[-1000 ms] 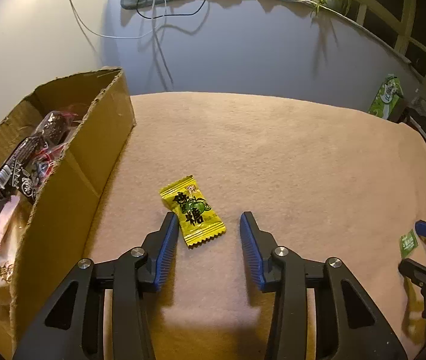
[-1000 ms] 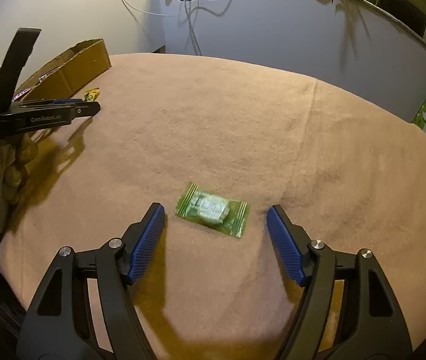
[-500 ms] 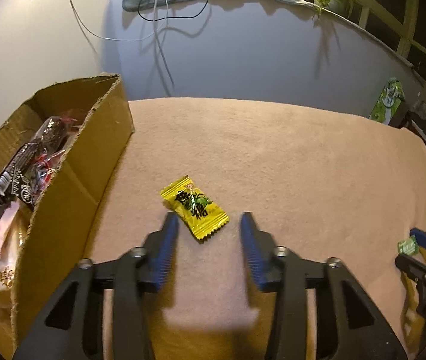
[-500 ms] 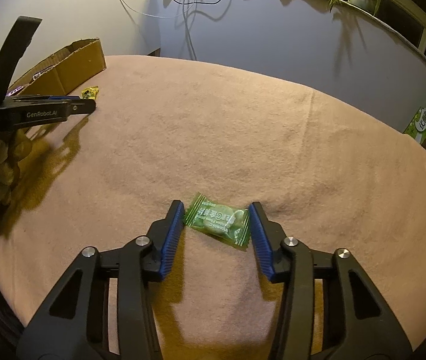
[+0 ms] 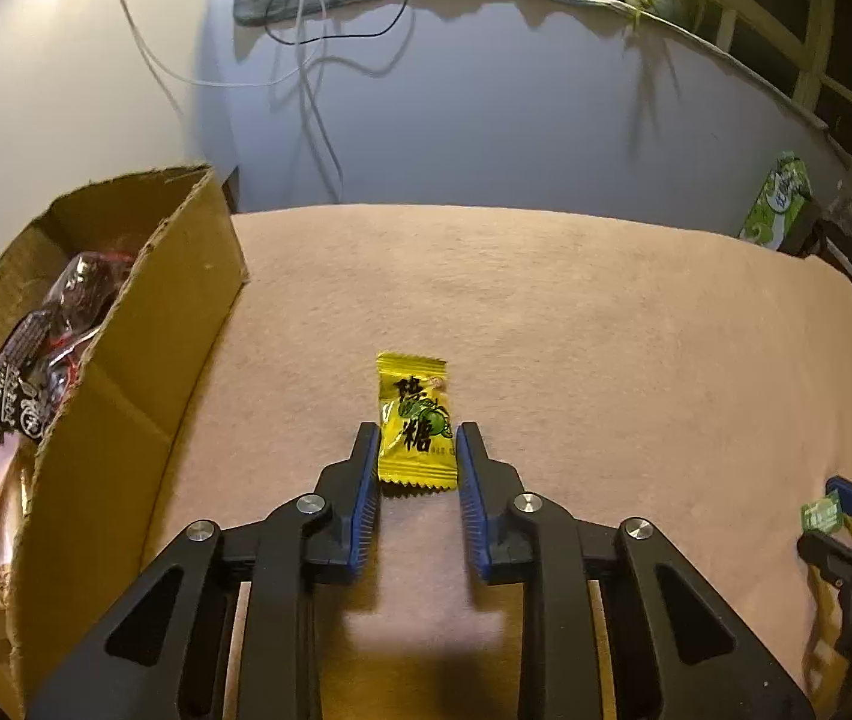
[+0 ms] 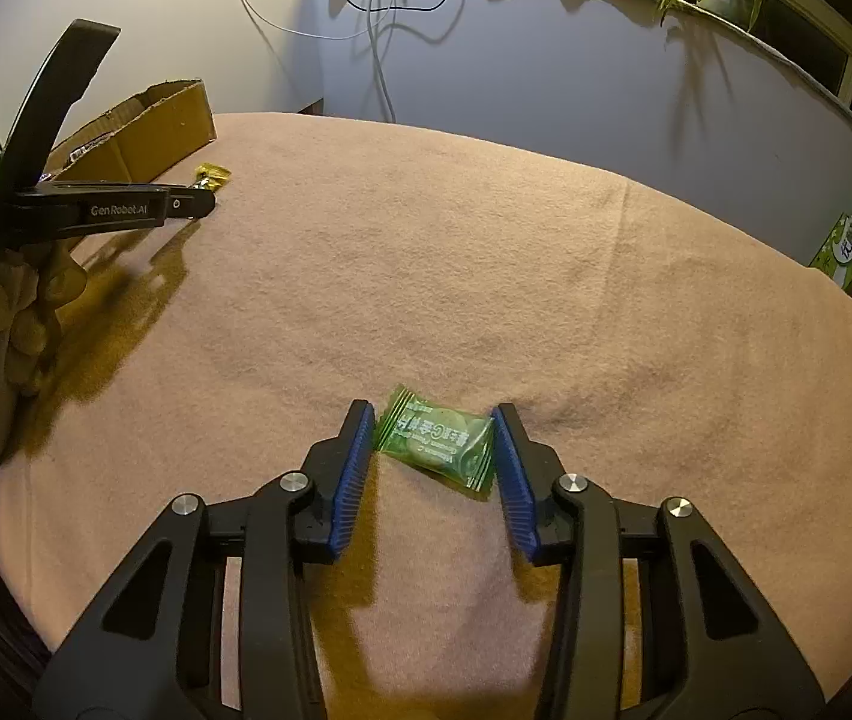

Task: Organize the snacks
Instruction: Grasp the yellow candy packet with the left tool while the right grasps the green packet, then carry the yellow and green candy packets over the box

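Two wrapped candies are gripped at once, one by each gripper. The yellow candy (image 5: pixel 416 429) is pinched between the blue pads (image 5: pixel 365 489) of the left gripper (image 5: pixel 417 447), the pads pressed against its lower half while its upper end sticks out forward over the tan tablecloth (image 5: pixel 606 330). Whether this candy is lifted off the cloth cannot be told. From the right wrist view, only its tip is seen, poking past the black nose of that gripper (image 6: pixel 201 198), close to the corner of the cardboard box (image 6: pixel 150 132).

The green candy (image 6: pixel 438 438) is clamped crosswise between the pads of the right gripper (image 6: pixel 435 435), its wrapper slightly tilted and its crimped ends pressed by both fingers, low over the near part of the cloth.

The cardboard box (image 5: pixel 144 360) is placed at the left edge of the table, just beside the left gripper, and dark snack packets (image 5: pixel 36 360) are seen inside it. A green carton (image 5: pixel 777 201) is stood beyond the far right edge of the table, well apart from both candies.
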A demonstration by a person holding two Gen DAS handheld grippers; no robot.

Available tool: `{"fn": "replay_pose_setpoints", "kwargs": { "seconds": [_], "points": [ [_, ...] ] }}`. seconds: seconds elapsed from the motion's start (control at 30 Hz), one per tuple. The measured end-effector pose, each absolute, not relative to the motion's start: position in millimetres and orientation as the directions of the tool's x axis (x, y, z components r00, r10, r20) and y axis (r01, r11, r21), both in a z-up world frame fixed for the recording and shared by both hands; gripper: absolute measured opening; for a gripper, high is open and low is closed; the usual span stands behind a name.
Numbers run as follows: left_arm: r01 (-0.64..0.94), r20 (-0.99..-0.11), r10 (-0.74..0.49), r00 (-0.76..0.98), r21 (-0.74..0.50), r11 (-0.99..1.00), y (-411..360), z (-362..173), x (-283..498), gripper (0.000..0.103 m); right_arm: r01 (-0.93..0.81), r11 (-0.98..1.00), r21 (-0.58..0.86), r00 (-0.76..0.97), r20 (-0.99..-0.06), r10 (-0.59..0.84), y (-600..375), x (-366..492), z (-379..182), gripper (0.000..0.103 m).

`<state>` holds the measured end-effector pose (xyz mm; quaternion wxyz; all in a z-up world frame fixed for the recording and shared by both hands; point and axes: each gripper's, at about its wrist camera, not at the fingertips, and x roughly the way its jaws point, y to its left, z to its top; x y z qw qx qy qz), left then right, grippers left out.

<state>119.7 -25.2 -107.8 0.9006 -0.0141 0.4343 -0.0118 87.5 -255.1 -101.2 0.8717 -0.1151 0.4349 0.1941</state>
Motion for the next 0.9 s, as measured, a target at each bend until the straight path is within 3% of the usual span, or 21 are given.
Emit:
{"fn": "replay_pose_setpoints", "kwargs": {
  "seconds": [0.17,0.33,0.77,0.9],
  "points": [
    [0.013,-0.778,-0.041,0.628,-0.042,0.999,-25.4,-106.8,119.5,0.023,-0.436,0.900,-0.030,0.549,-0.801,0.239,-255.2,87.2,-100.1,0.036],
    [0.025,-0.771,-0.054,0.634,-0.049,0.998,-25.3,-103.6,115.4,0.023,-0.435,0.900,-0.009,0.555,-0.790,0.260,-261.6,85.7,-96.3,0.024],
    [0.073,-0.750,-0.096,0.654,-0.064,0.995,-31.8,-93.3,109.0,0.023,-0.461,0.887,0.010,0.532,-0.797,0.286,-269.2,84.7,-98.2,0.027],
    [0.078,-0.735,-0.110,0.669,-0.077,0.994,-28.9,-86.3,105.8,0.023,-0.453,0.891,-0.023,0.558,-0.787,0.264,-263.4,79.1,-96.5,0.020]
  ]
}}
